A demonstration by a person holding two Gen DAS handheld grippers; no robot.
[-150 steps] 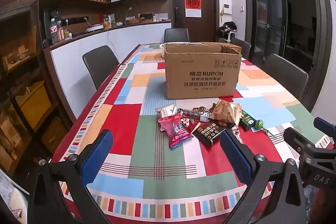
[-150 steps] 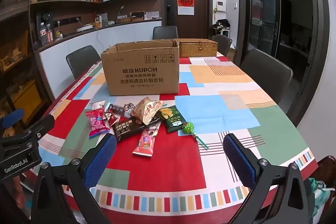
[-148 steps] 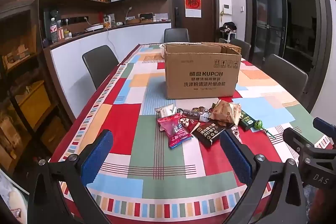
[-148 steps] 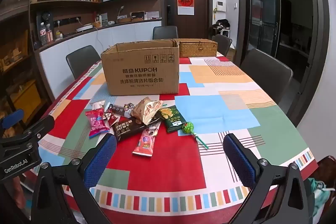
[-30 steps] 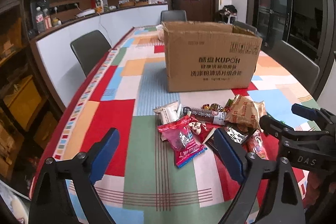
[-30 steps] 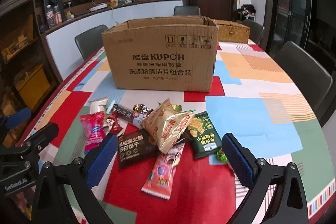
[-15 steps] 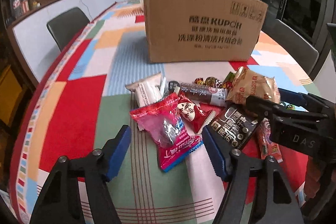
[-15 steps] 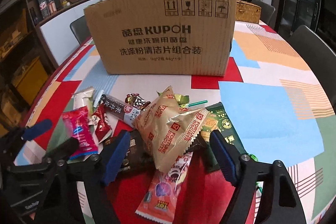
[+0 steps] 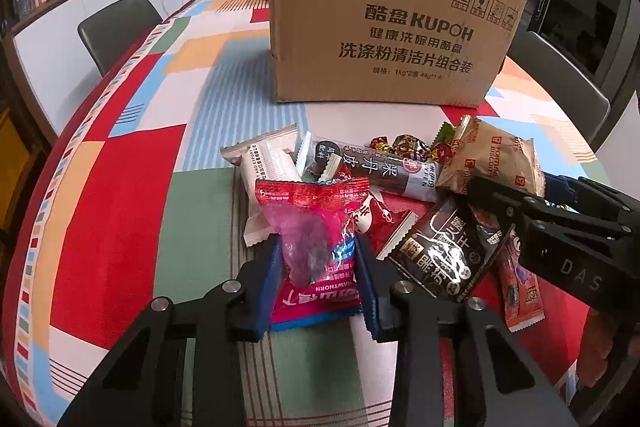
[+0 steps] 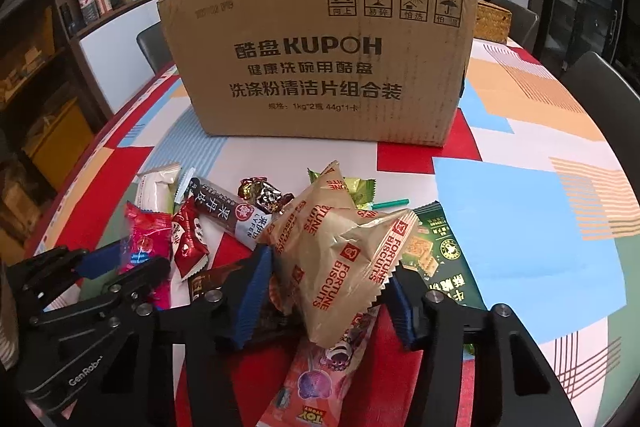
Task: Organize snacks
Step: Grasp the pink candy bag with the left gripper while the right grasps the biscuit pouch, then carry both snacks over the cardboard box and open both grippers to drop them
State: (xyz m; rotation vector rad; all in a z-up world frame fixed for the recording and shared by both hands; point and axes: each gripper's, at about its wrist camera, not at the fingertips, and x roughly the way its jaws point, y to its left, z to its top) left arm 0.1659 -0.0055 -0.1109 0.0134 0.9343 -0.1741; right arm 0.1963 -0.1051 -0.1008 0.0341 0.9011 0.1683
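A pile of snack packets lies on the patchwork tablecloth in front of a brown KUPOH cardboard box [image 9: 384,23], also in the right wrist view [image 10: 320,51]. My left gripper [image 9: 316,267] has its blue pads against both sides of the pink hawthorn packet [image 9: 312,239], which also shows in the right wrist view [image 10: 146,243]. My right gripper [image 10: 326,291] has its pads against both sides of the gold Fortune Biscuits bag [image 10: 340,255], also seen in the left wrist view [image 9: 492,159]. Both packets rest on the pile.
Around them lie a dark fruit-leather bar [image 9: 376,167], a white packet [image 9: 268,159], a black biscuit pack [image 9: 444,251], a green cracker pack [image 10: 436,251], a red lollipop wrapper [image 10: 320,379] and foil candies [image 10: 264,193]. Chairs surround the table. A wicker basket [image 10: 492,21] stands behind the box.
Both grippers have moved forward and down into the pile and narrowed, the left around the pink packet, the right around the Fortune Biscuits bag.
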